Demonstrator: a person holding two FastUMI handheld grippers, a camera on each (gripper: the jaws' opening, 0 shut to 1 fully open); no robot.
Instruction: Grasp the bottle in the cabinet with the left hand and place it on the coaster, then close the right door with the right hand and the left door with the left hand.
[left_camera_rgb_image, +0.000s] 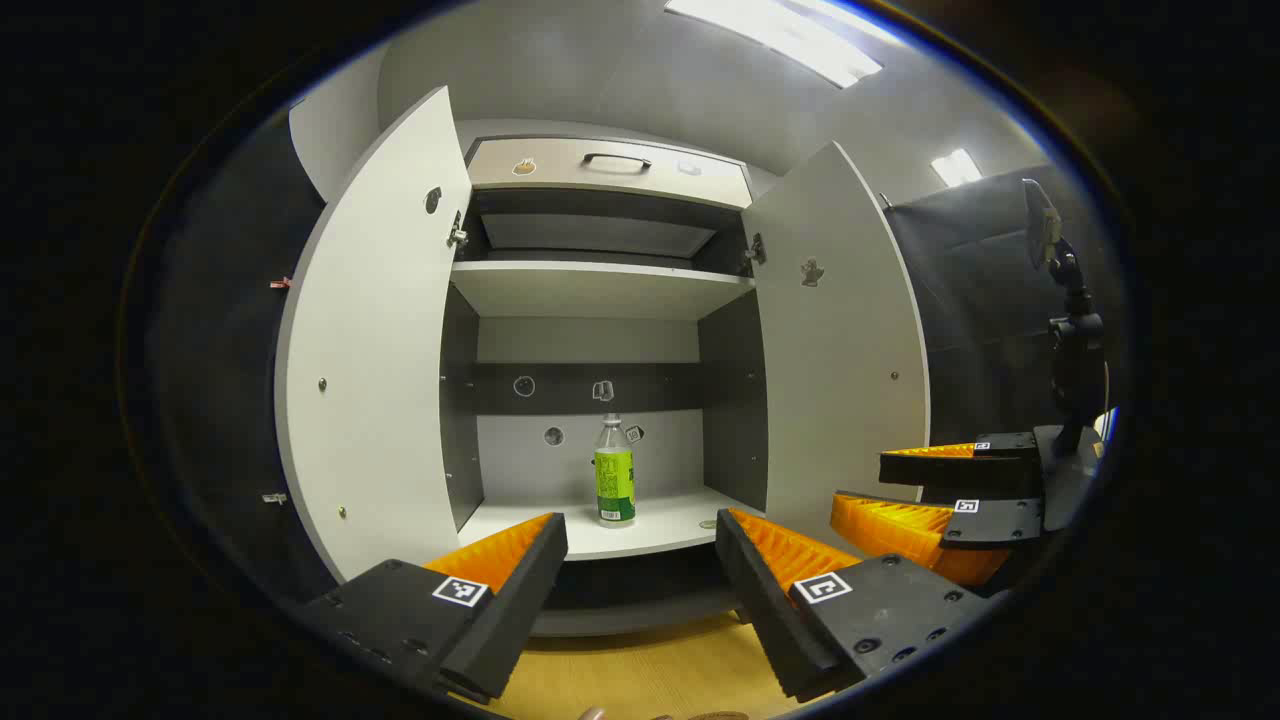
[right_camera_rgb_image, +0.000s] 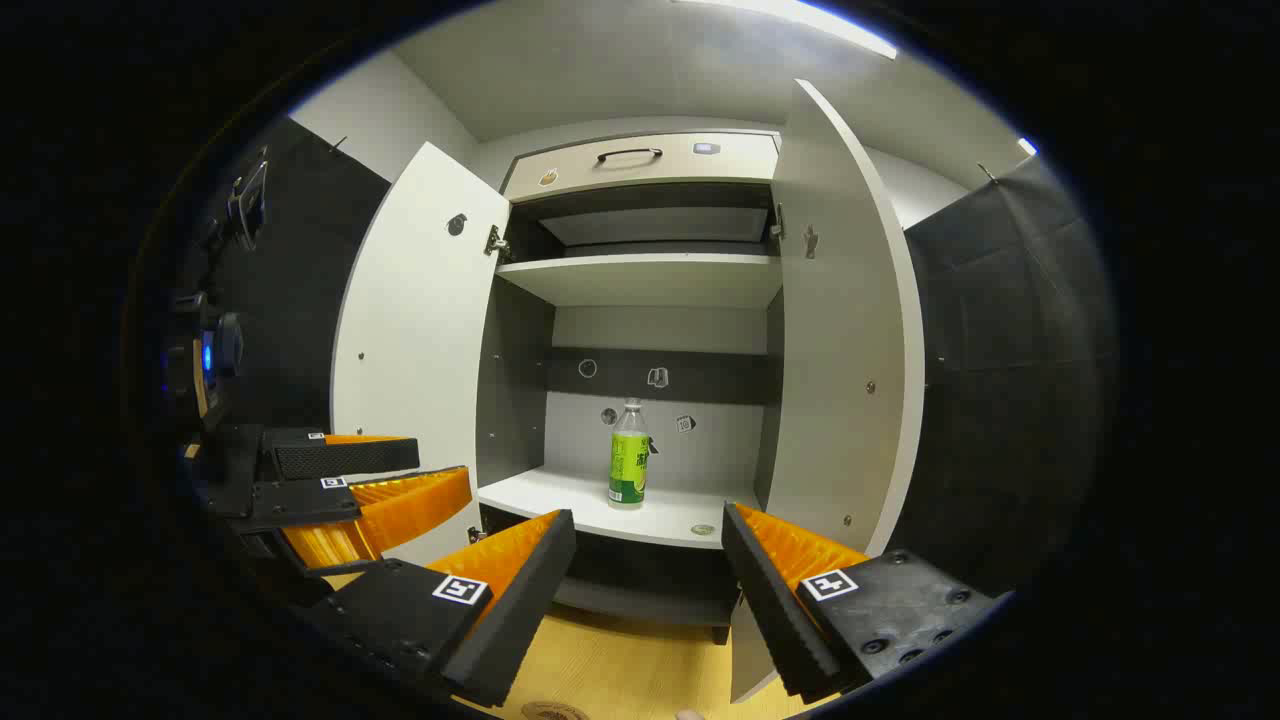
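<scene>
Two views. Left gripper view: left tongs (left_camera_rgb_image: 640, 560) spread wide, empty, facing open cabinet; bottle (left_camera_rgb_image: 614, 472) upright on lower shelf (left_camera_rgb_image: 670, 535), well apart from tongs. Advise straight advance between left door (left_camera_rgb_image: 375, 340) and right door (left_camera_rgb_image: 845, 340), centring gap on labelled body (green wrap, clear smooth plastic, white cap). Right tongs (left_camera_rgb_image: 925, 495) at side, parted, empty.

Right gripper view: right tongs (right_camera_rgb_image: 650, 560) released, holding nothing; fingers ribbed orange inside, matte black outside. Flat white doors, grey interior, wood-grain tabletop (right_camera_rgb_image: 620, 670) below.
</scene>
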